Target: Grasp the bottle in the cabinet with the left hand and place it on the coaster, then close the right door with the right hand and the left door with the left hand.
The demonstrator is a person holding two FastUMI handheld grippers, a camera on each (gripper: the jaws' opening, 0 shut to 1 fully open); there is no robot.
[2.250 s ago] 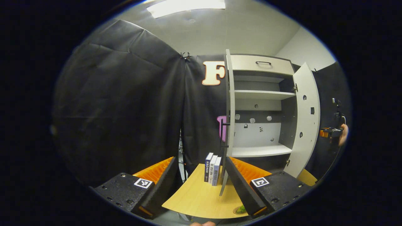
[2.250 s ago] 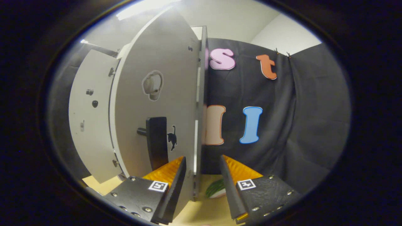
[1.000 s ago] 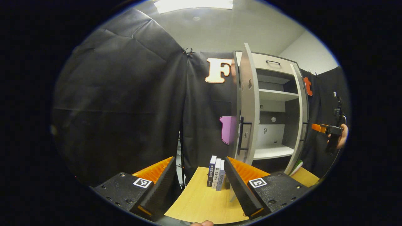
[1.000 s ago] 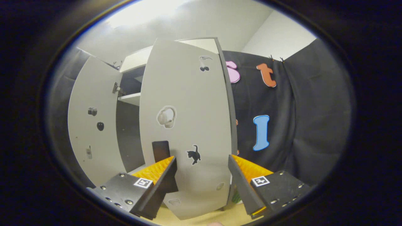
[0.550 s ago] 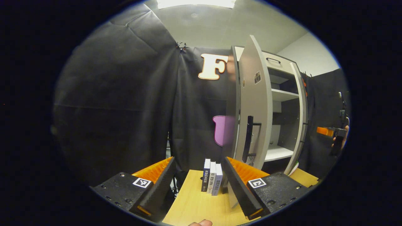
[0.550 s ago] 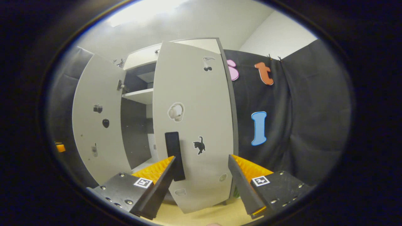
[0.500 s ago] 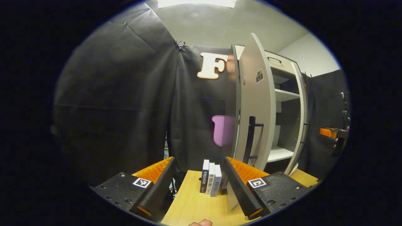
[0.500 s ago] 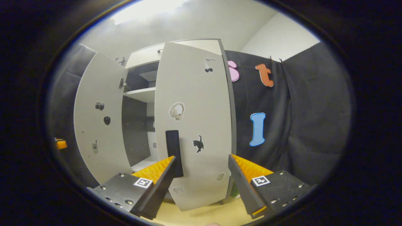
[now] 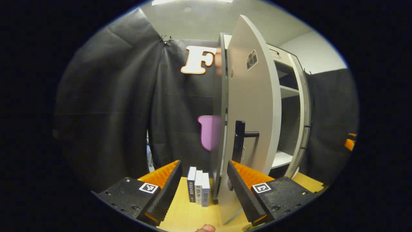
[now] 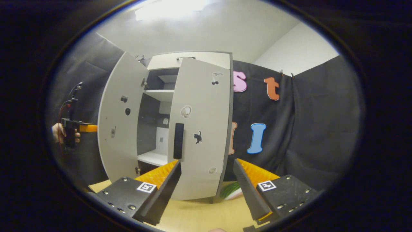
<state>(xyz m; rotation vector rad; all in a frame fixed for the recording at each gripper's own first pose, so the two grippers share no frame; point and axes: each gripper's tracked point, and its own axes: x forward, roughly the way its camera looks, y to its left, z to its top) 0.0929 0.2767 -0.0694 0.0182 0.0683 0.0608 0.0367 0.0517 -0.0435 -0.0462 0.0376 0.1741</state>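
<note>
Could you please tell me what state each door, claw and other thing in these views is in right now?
Left door: partly open, swung part of the way.
Right door: nearly shut, a gap left.
Left claw: open, holding nothing.
Right claw: open, holding nothing.
Lower shelf: bare where it shows.
Books: upright, side by side on the table.

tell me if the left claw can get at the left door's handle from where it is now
Probably yes. The left claw is open, and the left door stands just ahead with its handle facing the claw, nothing between them.
</note>
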